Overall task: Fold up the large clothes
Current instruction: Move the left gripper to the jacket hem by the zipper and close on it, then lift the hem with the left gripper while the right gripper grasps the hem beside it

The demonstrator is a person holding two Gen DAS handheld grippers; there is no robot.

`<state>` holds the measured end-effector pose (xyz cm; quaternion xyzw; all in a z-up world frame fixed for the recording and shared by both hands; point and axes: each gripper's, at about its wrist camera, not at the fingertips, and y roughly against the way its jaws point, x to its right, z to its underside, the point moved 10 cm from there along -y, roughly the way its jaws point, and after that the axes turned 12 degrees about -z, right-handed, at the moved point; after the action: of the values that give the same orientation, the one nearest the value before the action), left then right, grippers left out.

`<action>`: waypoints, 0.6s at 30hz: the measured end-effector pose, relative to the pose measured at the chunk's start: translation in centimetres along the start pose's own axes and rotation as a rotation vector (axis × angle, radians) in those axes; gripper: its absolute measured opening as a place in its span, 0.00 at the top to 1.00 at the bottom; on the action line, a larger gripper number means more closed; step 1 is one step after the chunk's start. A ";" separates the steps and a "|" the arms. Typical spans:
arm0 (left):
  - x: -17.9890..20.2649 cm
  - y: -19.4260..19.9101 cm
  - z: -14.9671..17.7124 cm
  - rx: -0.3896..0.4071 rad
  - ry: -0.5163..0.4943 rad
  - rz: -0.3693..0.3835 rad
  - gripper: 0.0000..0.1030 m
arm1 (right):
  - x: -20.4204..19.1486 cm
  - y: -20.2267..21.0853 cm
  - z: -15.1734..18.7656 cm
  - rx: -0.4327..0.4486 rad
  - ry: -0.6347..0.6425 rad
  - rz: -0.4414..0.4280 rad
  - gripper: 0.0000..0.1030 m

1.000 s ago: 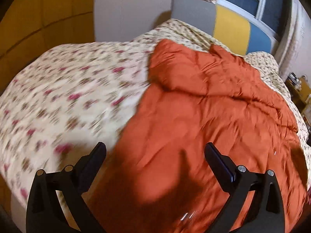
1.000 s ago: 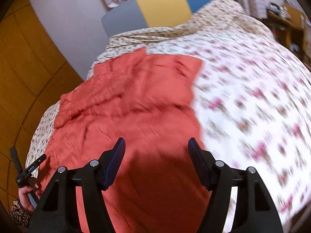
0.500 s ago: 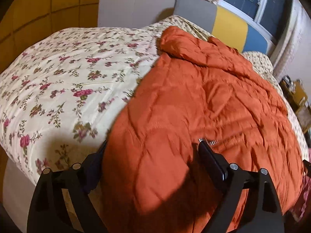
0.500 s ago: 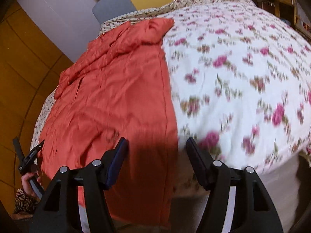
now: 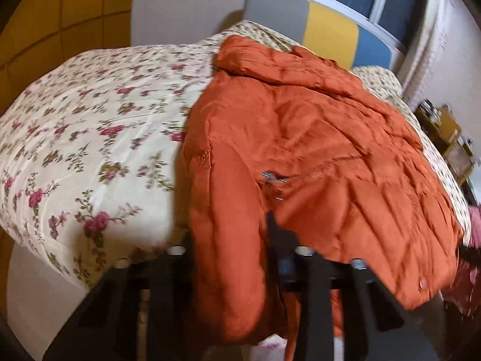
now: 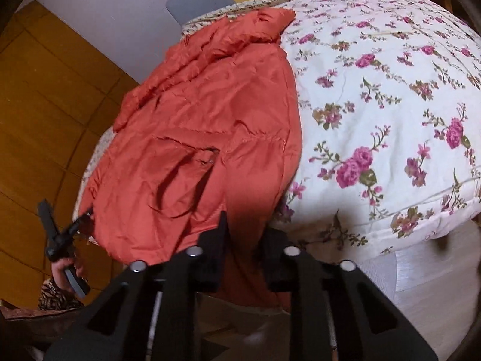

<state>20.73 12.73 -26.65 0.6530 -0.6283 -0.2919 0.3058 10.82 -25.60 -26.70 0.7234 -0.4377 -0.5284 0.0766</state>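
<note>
While closing, hand-held grippers (image 5: 230, 240) angled downward

A rust-orange quilted jacket (image 5: 315, 156) is lying over a cream bedspread (image 5: 90, 138) that is showing pink and maroon roses with green sprigs. At twelve o'clock, a headboard (image 5: 327, 31) is displaying grey, yellow and blue panels.

Warm, dim indoor light, fisheye-bent edges, slight motion blur; shadows perhaps from overhead.

A floral quilt (image 5: 90, 138) covers the bed before a grey-yellow-blue headboard (image 5: 327, 33).
</note>
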 end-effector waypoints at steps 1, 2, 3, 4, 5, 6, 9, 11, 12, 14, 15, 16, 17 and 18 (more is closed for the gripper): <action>0.6 0.5 0.2 0.005 -0.031 0.003 0.79 | -0.2 0.3 -0.3 0.008 0.005 -0.004 0.88; 1.2 1.0 0.4 0.008 -0.050 0.011 0.81 | -0.4 0.8 -0.6 0.019 0.015 -0.007 0.89; 1.6 1.4 0.6 0.008 -0.057 0.022 0.82 | -0.6 1.5 -0.9 0.032 0.028 -0.008 0.89; 2.1 2.3 0.9 0.009 -0.057 0.050 0.84 | -0.8 2.0 -1.4 0.042 0.036 -0.010 0.90; 2.5 3.0 1.1 0.011 -0.057 0.073 0.84 | -1.1 2.6 -1.9 0.057 0.041 -0.018 0.90; 3.1 4.3 1.3 0.020 -0.057 0.106 0.84 | -1.5 3.5 -2.4 0.075 0.043 -0.044 0.90; 4.1 7.0 1.6 0.042 -0.041 0.182 0.87 | -2.8 5.6 -3.8 0.122 0.053 -0.131 0.91; 4.7 9.1 1.2 0.058 0.003 0.258 0.87 | -3.2 6.3 -4.7 0.142 0.060 -0.144 0.91; 4.9 9.8 0.8 0.068 0.023 0.284 0.87 | -3.3 6.5 -5.4 0.154 0.060 -0.157 0.91; 5.0 10.4 -0.3 0.080 0.065 0.321 0.87 | -3.7 6.2 -6.8 0.171 0.043 -0.187 0.91; 5.0 10.5 -1.1 0.082 0.095 0.348 0.87 | -3.8 5.8 -7.9 0.183 0.030 -0.201 0.91; 4.9 10.5 -2.2 0.089 0.127 0.378 0.87 | -3.9 5.7 -8.7 0.192 0.027 -0.210 0.91; 5.0 10.5 -3.3 0.100 0.153 0.393 0.87 | -4.0 5.4 -9.7 0.202 0.024 -0.216 0.91; 4.8 10.4 -3.9 0.108 0.165 0.399 0.87 | -4.0 5.3 -10.5 0.209 0.021 -0.219 0.91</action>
<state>17.22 7.79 -16.10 0.5529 -0.7325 -0.1372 0.3727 16.38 -29.65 -16.36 0.7763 -0.4079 -0.4777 -0.0528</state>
